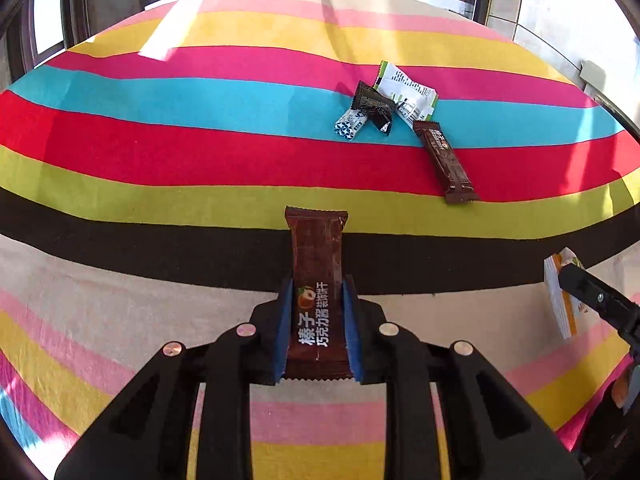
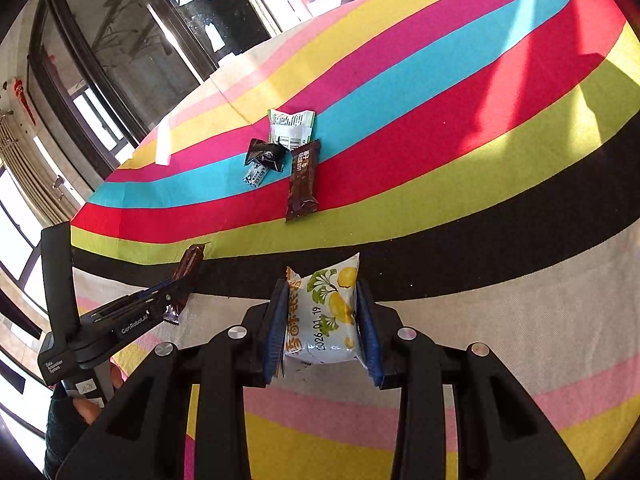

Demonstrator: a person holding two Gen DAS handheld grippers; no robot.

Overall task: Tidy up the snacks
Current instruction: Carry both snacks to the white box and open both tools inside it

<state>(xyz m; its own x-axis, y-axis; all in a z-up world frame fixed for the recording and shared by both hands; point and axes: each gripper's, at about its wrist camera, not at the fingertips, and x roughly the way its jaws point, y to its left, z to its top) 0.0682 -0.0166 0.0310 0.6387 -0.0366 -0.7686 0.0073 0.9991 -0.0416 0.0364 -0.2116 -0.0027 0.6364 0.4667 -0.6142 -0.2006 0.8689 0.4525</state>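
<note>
My left gripper (image 1: 316, 300) is shut on a brown chocolate bar (image 1: 318, 264), which sticks out forward above the striped cloth; from the right wrist view the same left gripper (image 2: 176, 284) and its bar (image 2: 188, 268) show at the left. My right gripper (image 2: 322, 304) is shut on a white snack pouch (image 2: 328, 312) printed with yellow fruit and green leaves; the pouch (image 1: 560, 296) and one black finger (image 1: 592, 296) show at the left view's right edge. A pile of snacks lies farther off: a second brown bar (image 1: 446, 160), a black wrapper (image 1: 372, 106), a blue-white candy (image 1: 350, 124) and a white-green packet (image 1: 404, 90).
A striped cloth (image 1: 160, 152) in many colours covers the table. Dark window frames (image 2: 132, 52) and a radiator (image 2: 28, 160) stand beyond the far edge. A person's hand (image 2: 86, 408) holds the left gripper's handle.
</note>
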